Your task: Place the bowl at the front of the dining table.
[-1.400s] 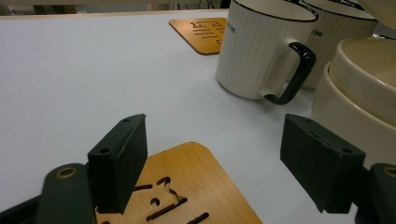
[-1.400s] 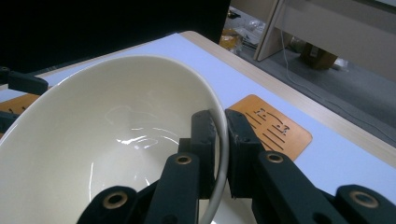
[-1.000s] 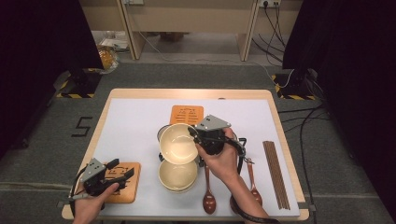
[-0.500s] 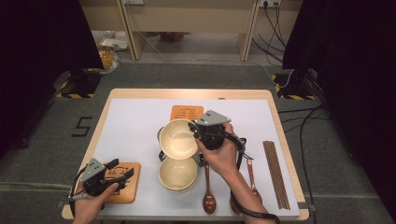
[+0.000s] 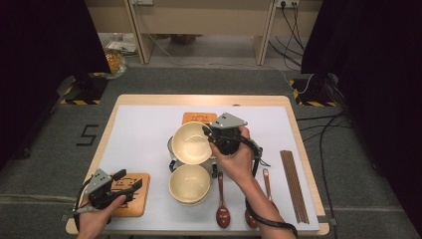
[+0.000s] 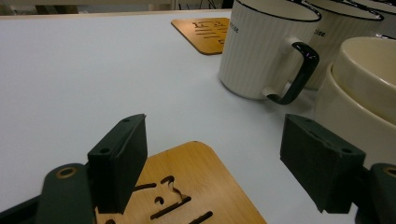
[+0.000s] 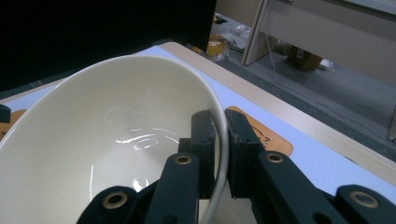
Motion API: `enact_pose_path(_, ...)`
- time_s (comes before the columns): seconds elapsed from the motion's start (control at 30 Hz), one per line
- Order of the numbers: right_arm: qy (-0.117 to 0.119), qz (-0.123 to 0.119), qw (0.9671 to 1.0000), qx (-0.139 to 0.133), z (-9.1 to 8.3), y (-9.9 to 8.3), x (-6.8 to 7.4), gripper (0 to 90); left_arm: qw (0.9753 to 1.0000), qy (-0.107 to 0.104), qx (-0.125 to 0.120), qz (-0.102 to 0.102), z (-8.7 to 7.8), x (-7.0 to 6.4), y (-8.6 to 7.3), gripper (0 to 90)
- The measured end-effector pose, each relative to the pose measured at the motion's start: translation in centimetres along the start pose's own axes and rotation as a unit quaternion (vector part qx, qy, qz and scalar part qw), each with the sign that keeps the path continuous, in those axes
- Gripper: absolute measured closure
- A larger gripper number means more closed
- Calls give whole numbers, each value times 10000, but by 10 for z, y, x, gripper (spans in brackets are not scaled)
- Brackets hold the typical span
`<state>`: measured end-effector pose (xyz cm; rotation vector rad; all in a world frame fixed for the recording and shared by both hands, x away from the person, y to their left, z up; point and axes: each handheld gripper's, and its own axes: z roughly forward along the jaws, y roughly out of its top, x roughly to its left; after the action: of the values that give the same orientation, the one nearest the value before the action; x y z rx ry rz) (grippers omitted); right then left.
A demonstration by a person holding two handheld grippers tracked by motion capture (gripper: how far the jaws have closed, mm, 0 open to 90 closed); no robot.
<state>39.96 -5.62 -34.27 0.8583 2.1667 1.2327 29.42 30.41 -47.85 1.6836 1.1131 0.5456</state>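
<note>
While the right gripper (image 5: 213, 137) pinches the cream bowl's (image 5: 191, 143) rim, lifted mid-table above the mugs (image 6: 261, 49), keep it level toward a coaster. The left gripper (image 5: 127, 180) waits wide open over the near-left corner's bamboo coaster (image 5: 130, 199).

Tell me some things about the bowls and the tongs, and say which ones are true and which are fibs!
1. The right tongs pinch the rim of a cream bowl. True.
2. The left tongs are squeezing a mug. False: they are open, over a wooden coaster, with the mug farther off.
3. Another cream bowl sits on the table. True.
4. The chopsticks are inside the held bowl. False: they lie at the table's right edge.
5. Two brown spoons lie near the person's right arm. True.
</note>
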Motion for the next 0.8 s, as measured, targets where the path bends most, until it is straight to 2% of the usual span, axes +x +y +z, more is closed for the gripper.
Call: enact_pose_path(0.8, -217, 170, 9996, -8, 13, 14, -22, 830, 10000, 6, -6, -33, 0, 1, -1, 227)
